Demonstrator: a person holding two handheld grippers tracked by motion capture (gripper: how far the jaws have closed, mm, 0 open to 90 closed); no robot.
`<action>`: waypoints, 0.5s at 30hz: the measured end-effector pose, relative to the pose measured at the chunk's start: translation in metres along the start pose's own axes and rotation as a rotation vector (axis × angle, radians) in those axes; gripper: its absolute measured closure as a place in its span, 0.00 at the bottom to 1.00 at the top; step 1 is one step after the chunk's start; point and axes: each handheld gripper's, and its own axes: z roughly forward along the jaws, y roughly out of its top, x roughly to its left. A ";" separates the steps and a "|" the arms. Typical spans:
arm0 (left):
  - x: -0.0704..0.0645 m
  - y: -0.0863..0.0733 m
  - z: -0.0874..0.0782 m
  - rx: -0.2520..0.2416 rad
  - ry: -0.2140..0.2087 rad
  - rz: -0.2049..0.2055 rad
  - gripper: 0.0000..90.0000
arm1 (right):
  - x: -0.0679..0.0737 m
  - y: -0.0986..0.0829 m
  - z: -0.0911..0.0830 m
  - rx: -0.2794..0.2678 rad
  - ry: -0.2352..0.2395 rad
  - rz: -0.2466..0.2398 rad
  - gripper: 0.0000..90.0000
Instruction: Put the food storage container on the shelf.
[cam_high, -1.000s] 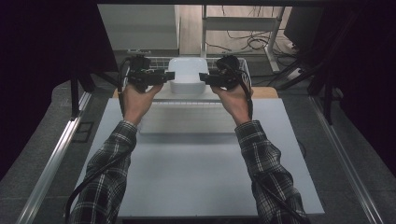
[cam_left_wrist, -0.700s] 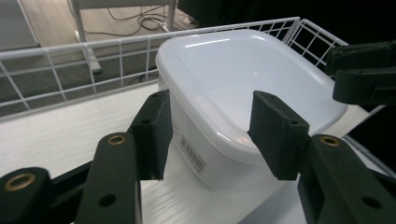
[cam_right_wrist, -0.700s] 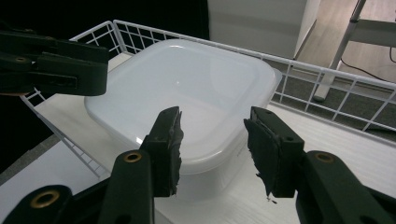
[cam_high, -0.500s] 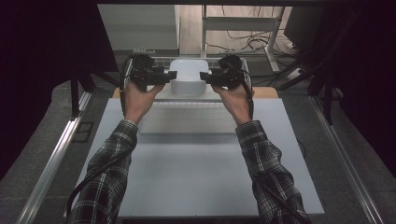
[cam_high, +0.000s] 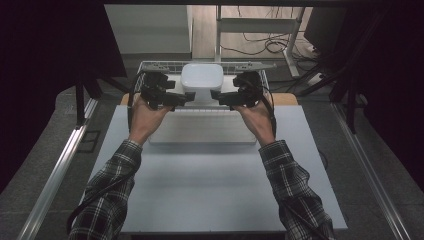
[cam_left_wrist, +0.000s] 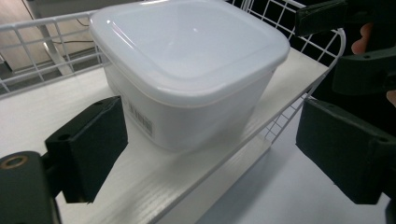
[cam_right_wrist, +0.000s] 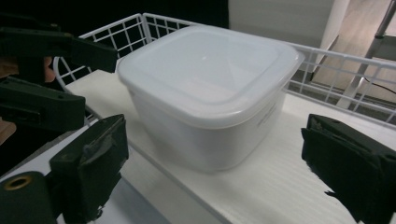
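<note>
Reaching with both grippers, left gripper (cam_high: 189, 96) and right gripper (cam_high: 216, 95) wide open, so the white box (cam_high: 202, 81) sits between them for lifting.

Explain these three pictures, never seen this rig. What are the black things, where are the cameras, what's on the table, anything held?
No robot here: a person in plaid sleeves holds a two-jaw tool in each hand, the left gripper and the right gripper. The high view looks down from above the person's side of the white table. The other two pictures come from cameras riding on each gripper, looking along its black jaws. Between them stands a white lidded plastic container on a white shelf board with a white wire rail behind it. Both grippers are open, one on each side of the container, and nothing is held.
</note>
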 end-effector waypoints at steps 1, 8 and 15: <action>-0.001 -0.002 0.000 -0.001 -0.004 0.001 0.09 | 0.001 -0.001 0.000 0.002 0.002 -0.004 0.07; -0.005 -0.012 -0.004 -0.012 -0.020 0.038 0.06 | 0.004 -0.009 -0.002 0.016 0.001 -0.033 0.03; -0.008 -0.024 -0.006 -0.005 -0.023 0.064 0.05 | 0.007 -0.018 -0.004 0.026 0.001 -0.053 0.03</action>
